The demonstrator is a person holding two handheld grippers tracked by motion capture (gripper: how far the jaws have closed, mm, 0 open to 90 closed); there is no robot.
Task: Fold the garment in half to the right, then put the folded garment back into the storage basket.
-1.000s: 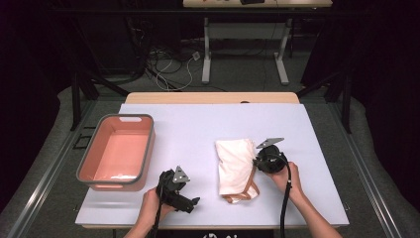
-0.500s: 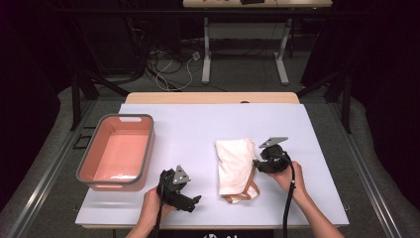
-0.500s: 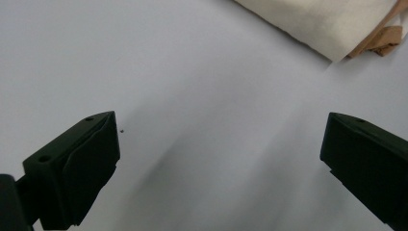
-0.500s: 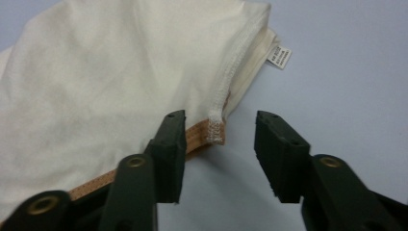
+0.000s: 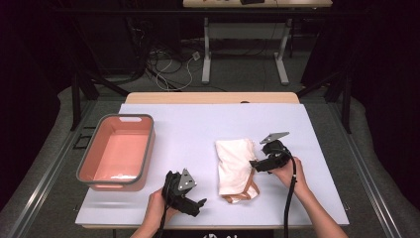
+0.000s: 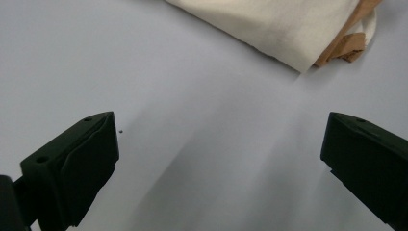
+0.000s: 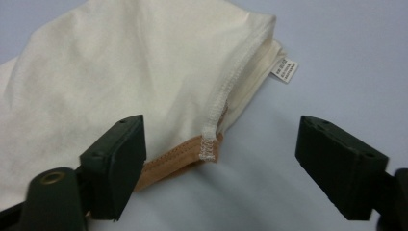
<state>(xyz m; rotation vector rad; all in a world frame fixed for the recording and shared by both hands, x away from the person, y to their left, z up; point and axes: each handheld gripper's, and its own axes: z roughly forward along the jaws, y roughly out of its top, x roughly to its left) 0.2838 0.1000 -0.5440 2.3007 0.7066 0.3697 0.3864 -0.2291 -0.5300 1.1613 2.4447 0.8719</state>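
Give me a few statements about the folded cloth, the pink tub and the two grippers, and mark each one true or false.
1. The white folded cloth lies inside the pink tub. False: it lies on the table, right of the tub.
2. The right gripper is open at the cloth's edge. True.
3. The left gripper is shut on the cloth. False: its jaws are apart over bare table.
4. The cloth has tan trim. True.
5. A small label sticks out of the cloth. True.
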